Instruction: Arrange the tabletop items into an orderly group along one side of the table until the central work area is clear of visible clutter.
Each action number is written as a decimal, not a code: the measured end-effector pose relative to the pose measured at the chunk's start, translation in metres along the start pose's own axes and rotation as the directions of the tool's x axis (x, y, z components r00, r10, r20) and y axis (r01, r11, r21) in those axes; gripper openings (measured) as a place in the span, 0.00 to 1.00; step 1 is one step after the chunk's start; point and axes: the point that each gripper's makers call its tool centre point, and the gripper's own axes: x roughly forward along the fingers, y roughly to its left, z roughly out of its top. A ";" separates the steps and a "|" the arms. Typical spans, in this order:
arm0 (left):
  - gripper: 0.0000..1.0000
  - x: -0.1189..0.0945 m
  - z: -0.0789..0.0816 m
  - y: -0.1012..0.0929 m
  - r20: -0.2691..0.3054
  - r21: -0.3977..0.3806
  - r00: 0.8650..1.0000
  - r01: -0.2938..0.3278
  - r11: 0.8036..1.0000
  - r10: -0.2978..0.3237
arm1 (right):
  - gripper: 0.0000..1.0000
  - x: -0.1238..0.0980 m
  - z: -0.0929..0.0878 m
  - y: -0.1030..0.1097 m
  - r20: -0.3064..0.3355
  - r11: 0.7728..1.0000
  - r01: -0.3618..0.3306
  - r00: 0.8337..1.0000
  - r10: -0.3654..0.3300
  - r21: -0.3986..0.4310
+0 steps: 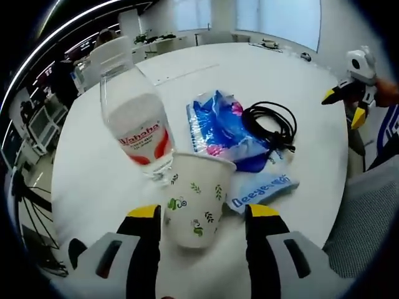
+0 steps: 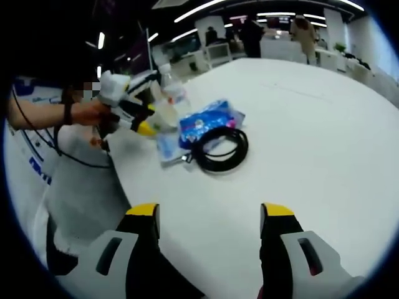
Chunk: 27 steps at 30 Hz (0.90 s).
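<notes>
A white paper cup (image 1: 194,200) printed with leaves stands on the white table (image 1: 293,75), between the jaws of my open left gripper (image 1: 203,212); the left jaw is close against it and a small gap shows at the right jaw. Just behind the cup stands a clear water bottle (image 1: 138,121) with a red label. A blue packet (image 1: 219,128), a coiled black cable (image 1: 272,124) and a small blue tissue pack (image 1: 262,189) lie to the right. My right gripper (image 2: 209,215) hovers open over bare table, short of the cable (image 2: 219,149) and blue packet (image 2: 209,121).
The right gripper (image 1: 355,84) shows far off at the table's edge. A hand (image 2: 84,113) holds the left gripper (image 2: 138,117) by the cup (image 2: 165,115) and bottle (image 2: 172,90). A grey-clothed lap (image 2: 78,187) borders the table rim. Desks and people stand beyond.
</notes>
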 end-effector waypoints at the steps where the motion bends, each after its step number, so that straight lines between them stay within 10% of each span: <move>1: 0.53 0.000 0.000 0.001 0.001 -0.004 1.000 -0.002 1.000 0.002 | 0.64 0.000 0.000 0.000 0.000 1.000 0.000 1.000 0.000 -0.001; 6: 0.38 0.000 -0.002 0.001 -0.003 -0.018 1.000 -0.022 1.000 0.022 | 0.64 -0.001 0.000 0.000 -0.001 1.000 0.000 1.000 0.000 0.002; 27: 0.36 -0.026 -0.016 -0.001 0.051 -0.192 0.996 -0.058 0.980 0.069 | 0.64 0.009 0.002 0.010 -0.011 0.999 -0.033 0.999 0.033 -0.020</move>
